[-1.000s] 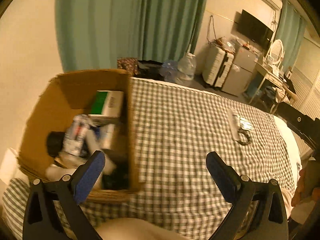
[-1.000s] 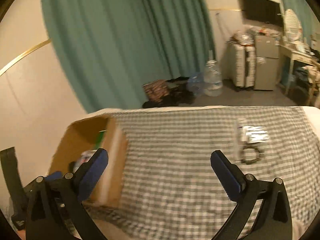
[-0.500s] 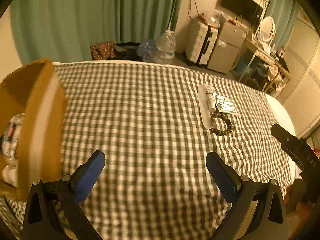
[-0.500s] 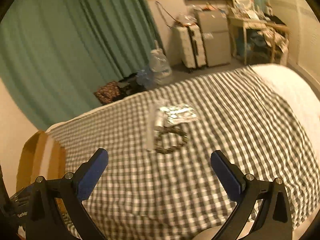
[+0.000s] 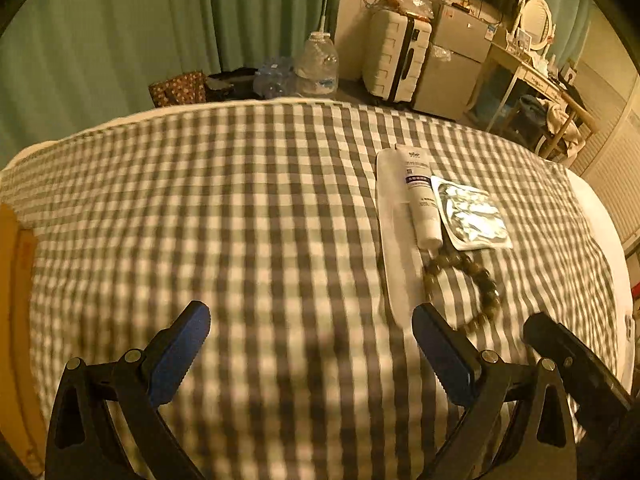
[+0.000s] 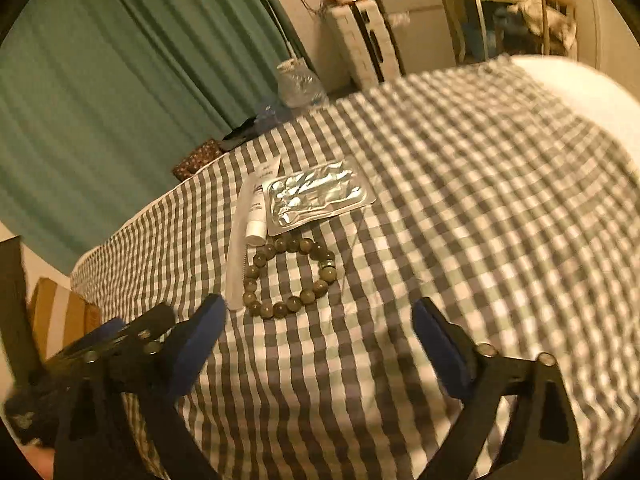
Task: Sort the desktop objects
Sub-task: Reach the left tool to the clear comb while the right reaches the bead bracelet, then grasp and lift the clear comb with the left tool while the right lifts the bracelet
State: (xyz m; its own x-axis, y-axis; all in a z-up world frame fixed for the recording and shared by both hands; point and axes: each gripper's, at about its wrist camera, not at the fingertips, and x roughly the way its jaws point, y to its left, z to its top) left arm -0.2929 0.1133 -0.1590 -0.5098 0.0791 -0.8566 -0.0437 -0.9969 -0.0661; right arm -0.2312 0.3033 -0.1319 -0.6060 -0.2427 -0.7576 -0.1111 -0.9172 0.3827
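i've got my right gripper angled down just short of the bead bracelet on the checked bed, jaws just narrowing with nothing between them, left gripper open and empty alongside.

Checked grey-and-white bed cover is bare over its whole middle and left stretch, free passage there. Only clutter sits toward the right edge: long clear plastic strip, white squeeze tube, silver foil blister sheet, brown bead bracelet, all packed touching. Brown cardboard box walls off the left edge. Both claws crowd together just beside the bracelet.
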